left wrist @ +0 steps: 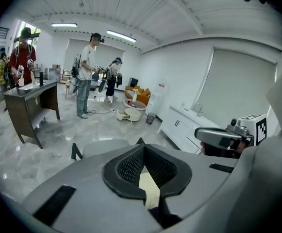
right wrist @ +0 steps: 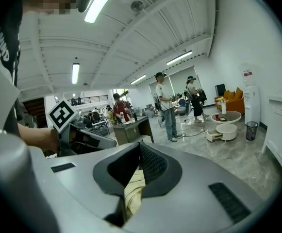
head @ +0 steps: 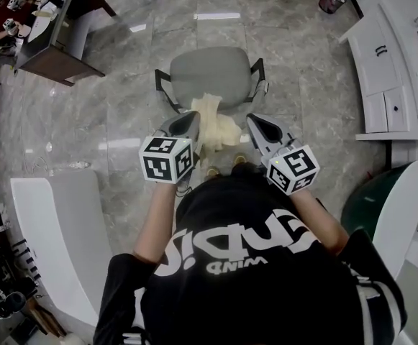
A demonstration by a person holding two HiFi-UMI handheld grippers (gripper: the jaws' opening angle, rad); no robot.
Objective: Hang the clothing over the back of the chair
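Operator and rig: black short-sleeved T-shirt (head: 280, 293) with big white lettering across it.
Sleeves end above the elbow, forearms bare. Grey moulded-plastic left gripper (head: 193, 118) and matching right gripper (head: 255, 121) — smooth shells, black mesh-textured jaw pads, black rectangular inset strips on top — each carrying a white cube printed with black square markers.

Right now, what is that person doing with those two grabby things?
A person has a hand-held gripper in each hand. The left hand-held gripper and the right hand-held gripper are both shut on a cream cloth. The cloth hangs bunched between them at the near edge of a grey chair. It doesn't look hung over the chair yet.
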